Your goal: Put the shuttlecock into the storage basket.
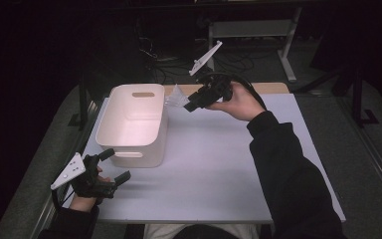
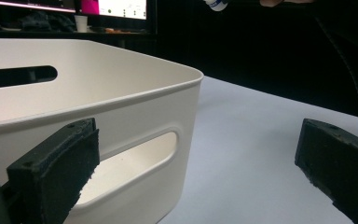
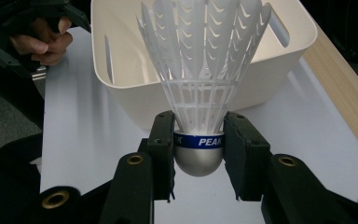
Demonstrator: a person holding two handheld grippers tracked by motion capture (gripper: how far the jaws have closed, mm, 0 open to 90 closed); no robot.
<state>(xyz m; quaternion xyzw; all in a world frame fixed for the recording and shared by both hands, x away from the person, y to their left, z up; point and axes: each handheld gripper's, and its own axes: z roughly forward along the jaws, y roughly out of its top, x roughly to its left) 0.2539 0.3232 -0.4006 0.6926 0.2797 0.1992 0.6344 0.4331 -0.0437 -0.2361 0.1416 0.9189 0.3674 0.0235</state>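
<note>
The right gripper (image 3: 198, 140) pinched a white plastic shuttlecock (image 3: 200, 88) by its blue-banded cork base, skirt pointing ahead toward the white bin (image 1: 129, 149), and was held above the table's far side, just beside the bin's far right corner. The grip looked narrow — only the rounded cork sat between the pads, so a tilt or a jolt could probably have let it swivel or pop out, and it would likely have rolled on the white tabletop (image 1: 219, 164) toward the wooden strip along the far edge (image 1: 273, 88). The skirt's tip was near the bin's rim, and brushing it might have twisted the shuttlecock in the jaws; letting go too early would likely have dropped it outside the wall. The bin's mouth was wide and empty, with open air above it, so there seemed to be ample room to carry the shuttlecock over. The left gripper (image 1: 110, 169) rested at the near left, jaws spread and holding nothing, close beside the bin's handle slot — a bump there could have shifted the bin. To the right, the tabletop lay open.
</note>
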